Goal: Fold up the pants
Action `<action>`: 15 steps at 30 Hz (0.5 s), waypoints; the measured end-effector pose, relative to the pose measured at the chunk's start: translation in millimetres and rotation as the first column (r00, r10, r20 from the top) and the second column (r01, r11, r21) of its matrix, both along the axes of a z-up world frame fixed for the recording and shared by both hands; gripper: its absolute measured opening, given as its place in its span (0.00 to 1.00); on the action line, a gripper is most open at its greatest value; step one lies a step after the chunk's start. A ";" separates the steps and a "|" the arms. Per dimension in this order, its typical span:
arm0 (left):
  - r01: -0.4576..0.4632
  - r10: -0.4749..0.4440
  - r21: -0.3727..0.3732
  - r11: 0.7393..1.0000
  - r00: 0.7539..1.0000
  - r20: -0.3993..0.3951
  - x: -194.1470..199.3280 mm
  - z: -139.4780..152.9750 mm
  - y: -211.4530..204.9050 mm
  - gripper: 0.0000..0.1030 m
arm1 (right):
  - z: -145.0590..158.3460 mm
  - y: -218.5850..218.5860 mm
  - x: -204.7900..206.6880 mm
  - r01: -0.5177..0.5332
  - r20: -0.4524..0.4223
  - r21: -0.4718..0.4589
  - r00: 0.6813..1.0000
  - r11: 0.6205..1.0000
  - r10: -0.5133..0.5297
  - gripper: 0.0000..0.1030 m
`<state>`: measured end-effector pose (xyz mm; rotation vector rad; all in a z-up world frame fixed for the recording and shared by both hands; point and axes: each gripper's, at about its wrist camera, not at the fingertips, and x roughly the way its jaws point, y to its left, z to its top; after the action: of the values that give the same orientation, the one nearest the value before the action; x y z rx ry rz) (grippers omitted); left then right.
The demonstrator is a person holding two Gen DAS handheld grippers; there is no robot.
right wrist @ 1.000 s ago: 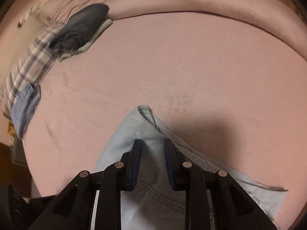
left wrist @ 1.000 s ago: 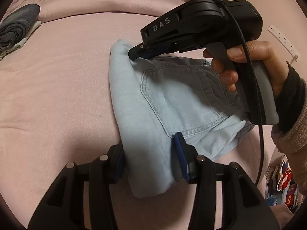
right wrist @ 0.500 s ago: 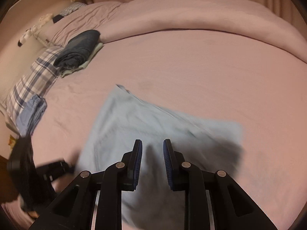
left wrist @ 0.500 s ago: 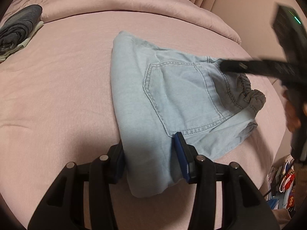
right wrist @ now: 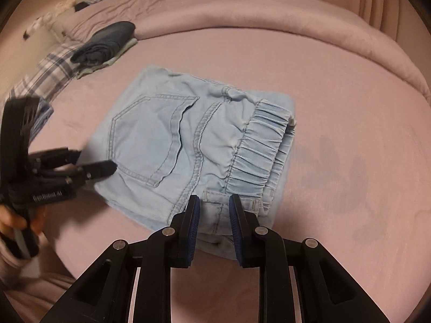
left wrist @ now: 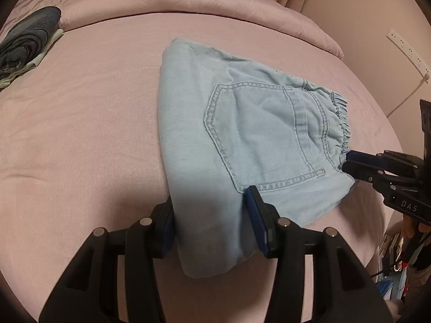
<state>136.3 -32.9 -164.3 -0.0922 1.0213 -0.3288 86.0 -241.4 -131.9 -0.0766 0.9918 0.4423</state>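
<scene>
folded light-blue denim pants [left wrist: 242, 140] on pink bedspread [left wrist: 80, 134]
left gripper [left wrist: 212, 226] spread wide, straddling the folded edge — right gripper [right wrist: 214, 226] parted at the elastic waistband [right wrist: 258, 145], gripping nothing.

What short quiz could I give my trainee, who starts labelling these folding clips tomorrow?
1. True or false: the pants lie folded with a back pocket facing up.
2. Which part lies nearest the right gripper? A) elastic waistband B) dark clothes pile C) plaid pillow
3. Fill in: the left gripper straddles the pants' edge with its jaws ___.
Key: 1 true; 2 A; 3 open.
</scene>
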 end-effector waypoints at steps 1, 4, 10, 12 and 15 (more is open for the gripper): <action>-0.002 0.002 -0.002 1.000 1.000 -0.006 0.7 0.9 0.3 0.47 | -0.3 -1.4 1.0 0.005 -0.001 0.012 1.000 1.000 -0.005 0.23; -0.017 0.017 -0.009 1.000 1.000 -0.020 1.0 7.7 2.7 0.47 | 0.6 -7.3 4.9 0.026 -0.016 0.058 1.000 0.998 -0.025 0.23; -0.007 0.007 0.023 1.000 1.000 0.016 2.6 26.1 -4.0 0.43 | -1.3 -9.0 -1.5 0.040 0.003 0.087 0.999 0.995 -0.040 0.23; -0.005 0.003 0.036 0.999 1.000 0.030 8.4 31.8 -9.2 0.43 | -2.3 -10.4 -2.4 0.043 0.005 0.102 0.999 0.994 -0.044 0.23; -0.001 -0.001 0.044 0.999 0.998 0.057 15.1 40.0 -14.9 0.43 | -3.6 -12.6 -3.5 0.045 0.004 0.121 0.999 0.992 -0.046 0.23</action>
<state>151.4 -47.7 -124.3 -0.0426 0.9716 -0.3068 82.5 -254.0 -135.5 0.0533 0.9558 0.4593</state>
